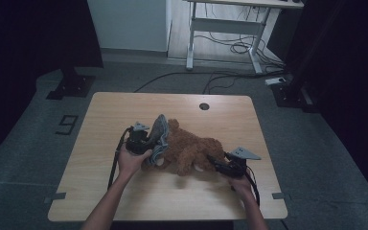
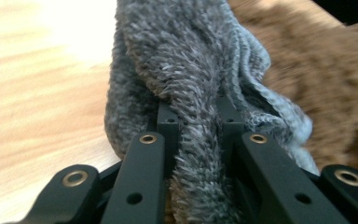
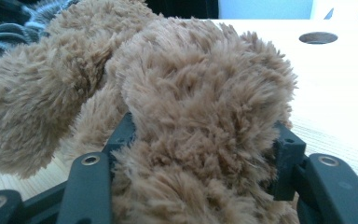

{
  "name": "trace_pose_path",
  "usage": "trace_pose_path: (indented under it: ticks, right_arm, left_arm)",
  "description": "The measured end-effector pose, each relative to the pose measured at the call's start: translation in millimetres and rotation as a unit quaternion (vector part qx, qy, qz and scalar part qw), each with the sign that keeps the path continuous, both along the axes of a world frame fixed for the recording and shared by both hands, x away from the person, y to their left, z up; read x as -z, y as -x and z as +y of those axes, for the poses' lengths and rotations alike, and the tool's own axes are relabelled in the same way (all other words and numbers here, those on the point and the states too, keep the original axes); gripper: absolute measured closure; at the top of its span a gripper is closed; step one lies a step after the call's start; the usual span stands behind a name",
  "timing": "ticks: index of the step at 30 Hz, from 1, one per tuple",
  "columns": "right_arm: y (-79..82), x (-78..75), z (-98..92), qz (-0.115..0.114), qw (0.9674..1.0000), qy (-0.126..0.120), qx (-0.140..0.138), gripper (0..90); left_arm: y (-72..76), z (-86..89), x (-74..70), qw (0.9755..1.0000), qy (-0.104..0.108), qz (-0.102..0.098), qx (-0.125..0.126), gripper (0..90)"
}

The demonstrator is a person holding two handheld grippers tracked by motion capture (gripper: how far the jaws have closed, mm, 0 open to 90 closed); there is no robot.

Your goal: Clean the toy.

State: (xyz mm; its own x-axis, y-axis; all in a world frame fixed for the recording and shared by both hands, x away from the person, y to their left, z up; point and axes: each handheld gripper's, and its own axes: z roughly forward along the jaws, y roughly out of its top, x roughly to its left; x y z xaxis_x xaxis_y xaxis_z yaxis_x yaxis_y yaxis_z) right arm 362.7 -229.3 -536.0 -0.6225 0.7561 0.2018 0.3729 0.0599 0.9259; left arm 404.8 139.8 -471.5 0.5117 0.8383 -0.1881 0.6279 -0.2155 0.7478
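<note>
Table (image 1: 124, 191) first: my brown plush bear (image 1: 191, 151) lies mid-table, its limb clamped in my right gripper (image 1: 220, 166) to anchor it. Grey fuzzy cloth (image 1: 159, 136) (a garment, I judge) drapes its head end, pinched tight in my left gripper (image 1: 146, 143) for pulling. Both forearms reach in low, grippers angled inward toward the toy.

A light wooden table (image 1: 124, 108) with a round cable hole (image 1: 204, 106) at 12 o'clock stands on grey floor (image 1: 316, 143). At 1 o'clock, a white desk frame (image 1: 220, 24) over tangled cables (image 1: 235, 48); black curtains (image 1: 28, 33) at 10 and 2 o'clock.
</note>
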Motion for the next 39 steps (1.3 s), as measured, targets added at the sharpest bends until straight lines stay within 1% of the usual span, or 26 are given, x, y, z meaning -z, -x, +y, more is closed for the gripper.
trace_pose_path:
  ticks: [3, 4, 5, 7, 9, 10, 11, 13, 15, 17, 18, 19, 21, 22, 24, 26, 28, 29, 30, 31, 32, 34, 35, 36, 38, 39]
  right_arm:
    - [-0.3, 0.4, -0.4, 0.001, 1.0000, -0.002, -0.001, 42.1]
    - [-0.3, 0.5, -0.5, 0.001, 1.0000, -0.003, -0.001, 42.1]
    - [-0.3, 0.5, -0.6, 0.001, 1.0000, -0.003, -0.002, 42.0]
    - [-0.3, 0.4, -0.6, 0.001, 1.0000, -0.002, -0.002, 41.9]
    - [-0.2, 0.3, -0.8, 0.001, 1.0000, -0.002, -0.003, 41.8]
    - [0.0, 0.3, -1.0, 0.000, 1.0000, -0.001, -0.004, 41.8]
    - [0.1, 0.1, -1.3, 0.000, 1.0000, 0.000, -0.006, 41.8]
    - [-0.3, 0.1, -1.7, -0.001, 1.0000, 0.001, -0.007, 41.8]
    - [-1.8, 0.6, -1.8, -0.001, 1.0000, -0.002, -0.005, 41.8]
    - [-3.4, 0.2, -1.8, 0.001, 1.0000, -0.002, -0.004, 41.8]
    - [-3.7, -0.2, -1.4, 0.000, 1.0000, -0.001, -0.003, 41.8]
    - [-3.9, -0.5, -0.9, 0.000, 1.0000, 0.000, -0.003, 41.8]
    - [-3.8, -0.9, -0.3, -0.001, 1.0000, 0.001, -0.002, 41.8]
    - [-3.8, -1.0, -0.2, 0.000, 1.0000, 0.001, -0.002, 41.8]
    - [-4.2, -1.1, -0.2, 0.001, 1.0000, 0.000, -0.001, 41.7]
    - [-4.1, -1.2, -0.2, 0.002, 1.0000, 0.000, -0.002, 41.7]
    - [-3.7, -1.3, 0.0, 0.000, 1.0000, 0.001, -0.001, 41.7]
    - [-3.6, -1.3, -0.1, 0.000, 1.0000, 0.002, -0.001, 41.7]
    - [-3.2, -1.1, -0.1, 0.000, 1.0000, 0.001, -0.001, 41.7]
    - [-2.9, -1.0, 0.0, 0.000, 1.0000, 0.001, 0.000, 41.7]
    - [-2.2, -1.1, -0.1, 0.000, 1.0000, 0.003, -0.001, 41.7]
    - [-1.3, -1.2, 0.1, -0.002, 1.0000, 0.005, -0.001, 41.7]
    - [-1.2, -0.9, 0.2, -0.001, 1.0000, 0.006, 0.001, 41.8]
    - [-1.6, -0.4, -0.1, 0.001, 1.0000, 0.007, 0.003, 41.8]
    - [-2.6, 0.6, -1.6, 0.006, 1.0000, 0.002, 0.005, 41.8]
    - [-2.7, 0.7, -1.3, 0.004, 1.0000, 0.002, 0.005, 41.9]
  left_arm:
    - [-1.2, 7.6, 10.8, 0.9998, 0.018, 0.006, -0.003, 77.3]
    - [-1.2, 8.4, 13.5, 0.9998, 0.017, 0.008, -0.003, 77.4]
    - [-1.1, 8.1, 15.4, 0.9999, 0.010, 0.008, -0.004, 77.6]
    - [-1.6, 7.8, 18.3, 0.9999, -0.012, 0.008, -0.006, 77.8]
    - [-2.4, 9.1, 21.0, 0.9991, -0.040, 0.014, -0.006, 77.9]
    - [-1.9, 10.5, 21.4, 0.9986, -0.051, 0.016, -0.003, 78.0]
    - [-0.7, 12.3, 20.1, 0.9984, -0.054, 0.014, 0.002, 78.0]
    - [2.9, 14.7, 11.9, 0.9987, -0.050, 0.003, 0.010, 78.0]
    - [7.0, 13.4, -2.3, 0.9988, -0.044, -0.014, 0.013, 78.0]
    - [11.0, 6.8, -19.4, 0.9983, -0.040, -0.035, 0.024, 78.2]
    - [12.8, 1.6, -28.1, 0.9978, -0.037, -0.045, 0.032, 78.2]
    - [15.0, -5.3, -36.1, 0.9975, -0.029, -0.052, 0.039, 78.1]
    - [19.1, -24.5, -49.6, 0.9962, -0.020, -0.061, 0.059, 78.2]
    - [20.9, -37.4, -55.0, 0.9948, -0.028, -0.067, 0.072, 78.2]
    - [22.8, -70.0, -63.8, 0.9903, -0.051, -0.082, 0.100, 78.1]
    - [21.5, -95.6, -66.8, 0.9879, -0.051, -0.081, 0.122, 78.2]
    - [19.4, -124.3, -66.3, 0.9852, -0.052, -0.077, 0.144, 78.1]
    - [19.6, -141.7, -62.7, 0.9844, -0.049, -0.074, 0.152, 78.1]
    - [20.0, -152.1, -59.5, 0.9835, -0.049, -0.070, 0.160, 78.2]
    - [21.0, -169.5, -52.6, 0.9816, -0.058, -0.066, 0.169, 78.1]
    - [21.5, -179.3, -47.9, 0.9803, -0.070, -0.064, 0.173, 78.1]
    - [20.6, -199.3, -34.8, 0.9761, -0.105, -0.068, 0.178, 78.1]
    - [19.3, -201.9, -31.6, 0.9764, -0.106, -0.067, 0.176, 78.1]
    - [17.5, -202.7, -29.3, 0.9777, -0.102, -0.065, 0.172, 78.1]
    - [14.2, -198.0, -29.3, 0.9795, -0.096, -0.059, 0.167, 78.1]
    - [13.1, -194.0, -30.3, 0.9798, -0.099, -0.059, 0.164, 78.1]
